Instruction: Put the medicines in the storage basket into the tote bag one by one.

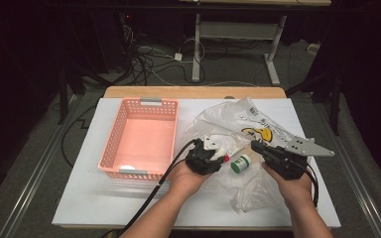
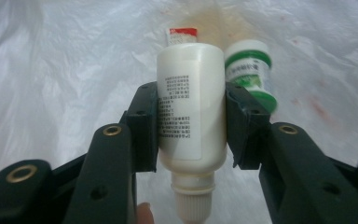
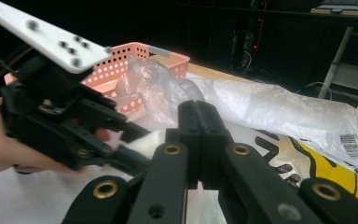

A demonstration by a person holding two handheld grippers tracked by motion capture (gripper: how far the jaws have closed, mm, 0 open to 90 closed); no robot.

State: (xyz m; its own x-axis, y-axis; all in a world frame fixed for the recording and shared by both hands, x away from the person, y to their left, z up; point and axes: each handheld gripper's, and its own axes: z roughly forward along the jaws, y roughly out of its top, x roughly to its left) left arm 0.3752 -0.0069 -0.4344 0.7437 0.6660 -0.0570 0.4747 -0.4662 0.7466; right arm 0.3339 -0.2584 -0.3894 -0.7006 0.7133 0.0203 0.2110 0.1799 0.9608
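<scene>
White tabletop (image 1: 79, 198); left gripper (image 2: 191, 100) clamping white bottle (image 2: 191, 112), right gripper (image 3: 198, 116) level.

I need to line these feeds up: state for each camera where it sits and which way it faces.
High view: above the person's side, facing forward and down on the table, pink basket and plastic bag; both forearms and grippers show.
Left gripper view: on the left gripper, looking along its jaws, which clamp a white bottle beside a green-capped jar.
Right gripper view: on the right gripper, jaws together, facing the basket; the left hand shows.
Shared: bag and left gripper.
</scene>
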